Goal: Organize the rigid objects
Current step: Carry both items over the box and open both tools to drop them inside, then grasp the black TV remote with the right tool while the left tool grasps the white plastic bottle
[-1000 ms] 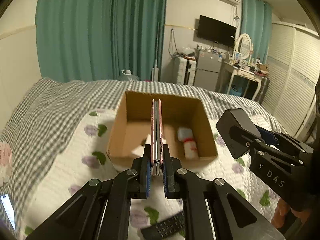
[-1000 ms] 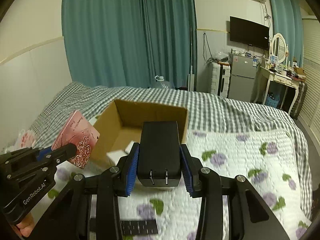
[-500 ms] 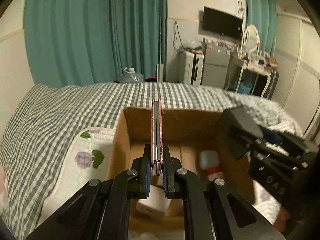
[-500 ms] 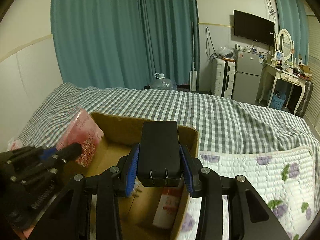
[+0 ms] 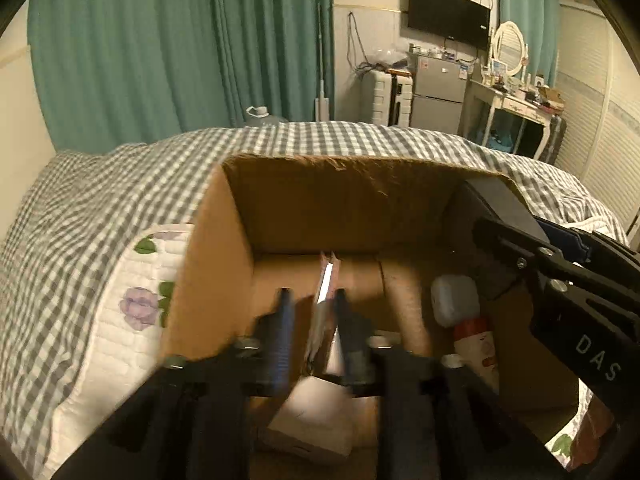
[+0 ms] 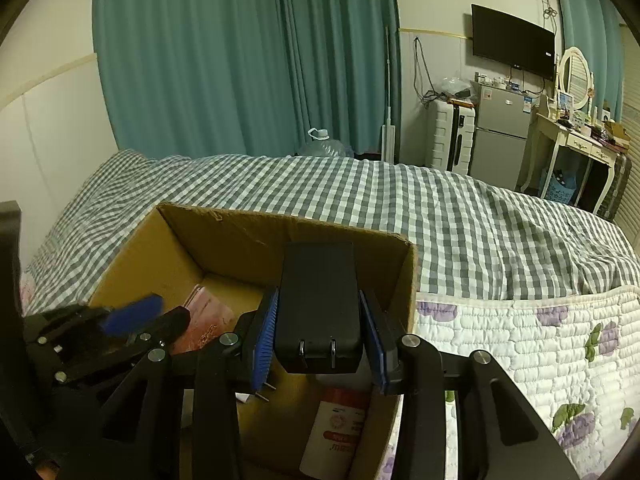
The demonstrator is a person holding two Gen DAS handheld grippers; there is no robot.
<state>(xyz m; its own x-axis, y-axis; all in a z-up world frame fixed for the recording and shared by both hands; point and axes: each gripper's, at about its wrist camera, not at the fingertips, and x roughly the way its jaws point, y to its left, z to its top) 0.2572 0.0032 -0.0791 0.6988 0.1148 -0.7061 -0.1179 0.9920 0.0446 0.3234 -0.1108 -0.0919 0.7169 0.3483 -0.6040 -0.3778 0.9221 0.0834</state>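
Observation:
An open cardboard box (image 5: 304, 200) (image 6: 248, 232) stands on the bed. My left gripper (image 5: 310, 320) is inside it with its jaws apart. The thin pink booklet (image 5: 325, 292) is loose between them and leans inside the box; it also shows in the right wrist view (image 6: 208, 316). My right gripper (image 6: 318, 340) is shut on a black power adapter (image 6: 318, 300) and holds it over the box's right part. In the left wrist view the adapter (image 5: 496, 208) sits at the box's right wall.
A white bottle with a red label (image 5: 464, 316) (image 6: 340, 428) and a white box (image 5: 312, 420) lie in the cardboard box. The bed has a checked cover (image 6: 440, 208) and a flowered quilt (image 6: 520, 340). Curtains, fridge and dresser stand behind.
Both grippers have moved forward and down into the box. My left gripper has opened and let go of the pink booklet, which has dropped into the box. The right gripper still holds the adapter.

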